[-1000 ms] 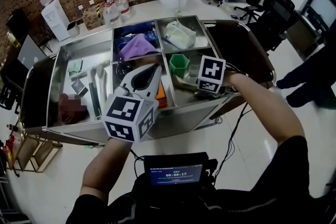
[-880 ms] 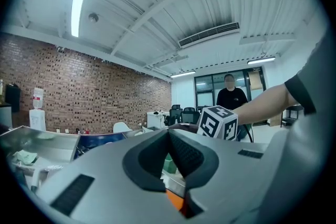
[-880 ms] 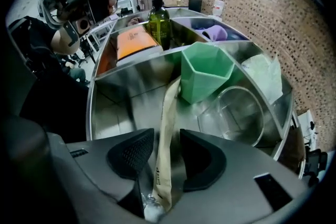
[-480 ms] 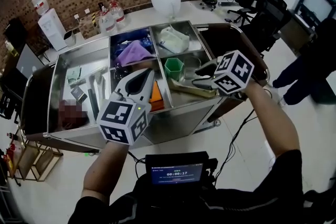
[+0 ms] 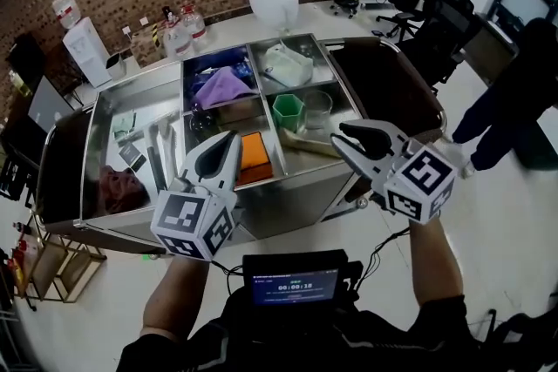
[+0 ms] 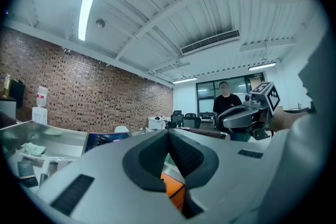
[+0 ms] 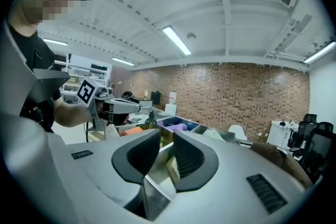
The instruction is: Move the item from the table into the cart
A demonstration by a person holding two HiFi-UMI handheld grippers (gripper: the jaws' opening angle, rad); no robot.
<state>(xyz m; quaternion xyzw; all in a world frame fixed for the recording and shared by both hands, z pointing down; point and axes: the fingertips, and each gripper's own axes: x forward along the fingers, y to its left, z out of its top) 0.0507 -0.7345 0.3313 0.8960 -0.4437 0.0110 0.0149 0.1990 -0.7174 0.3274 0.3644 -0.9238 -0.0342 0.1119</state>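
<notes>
Head view: right hand-held gripper (image 5: 340, 138) level.

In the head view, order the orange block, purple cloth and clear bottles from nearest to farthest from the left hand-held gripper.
From the left hand-held gripper:
1. orange block, beside its tip, in the cart.
2. purple cloth, in the rear compartment.
3. clear bottles, on the counter beyond the cart.
</notes>
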